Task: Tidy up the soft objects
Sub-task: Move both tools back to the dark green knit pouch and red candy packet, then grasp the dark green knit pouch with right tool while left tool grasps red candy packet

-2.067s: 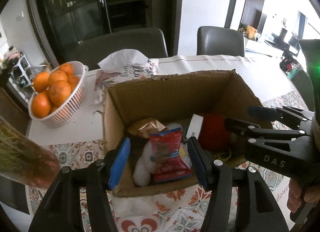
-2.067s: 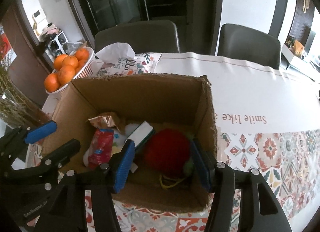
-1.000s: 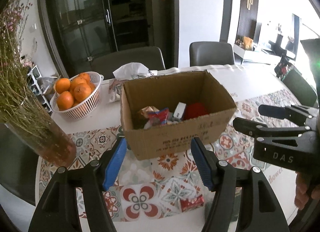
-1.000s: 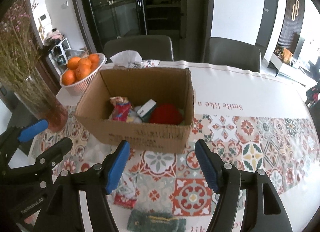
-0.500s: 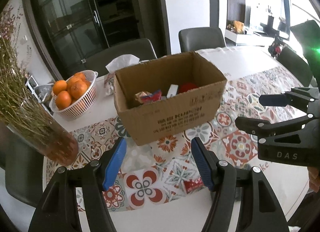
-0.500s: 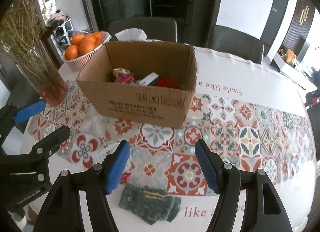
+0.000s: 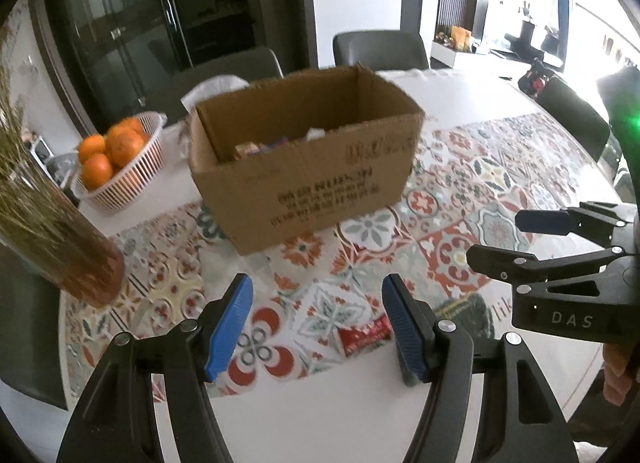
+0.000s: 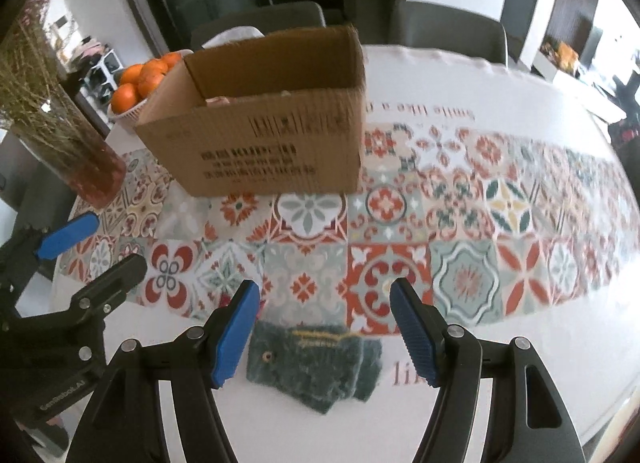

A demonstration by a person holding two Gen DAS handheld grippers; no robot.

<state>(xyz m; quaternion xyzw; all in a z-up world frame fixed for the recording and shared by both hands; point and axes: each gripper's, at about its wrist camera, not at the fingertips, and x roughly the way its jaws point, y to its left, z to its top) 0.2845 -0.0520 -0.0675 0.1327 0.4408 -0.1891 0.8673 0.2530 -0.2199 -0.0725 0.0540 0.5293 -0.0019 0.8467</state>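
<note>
While both tools hang open and empty, two soft items lie near the tabletop's front edge.

Nearest, the right tool (image 8: 324, 329) has come down from the box and now frames a dark green knitted piece (image 8: 314, 367); the left tool (image 7: 317, 321) has sunk towards a red snack packet (image 7: 362, 337). Beyond them, well apart, stands the cardboard box (image 8: 260, 143) already holding goods, with an orange basket (image 7: 120, 167) behind. Likely next: grasp both.

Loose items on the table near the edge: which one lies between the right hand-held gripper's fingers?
The dark green knitted cloth lies between the open right hand-held gripper fingers. The small red packet sits by the left hand-held gripper instead.
</note>
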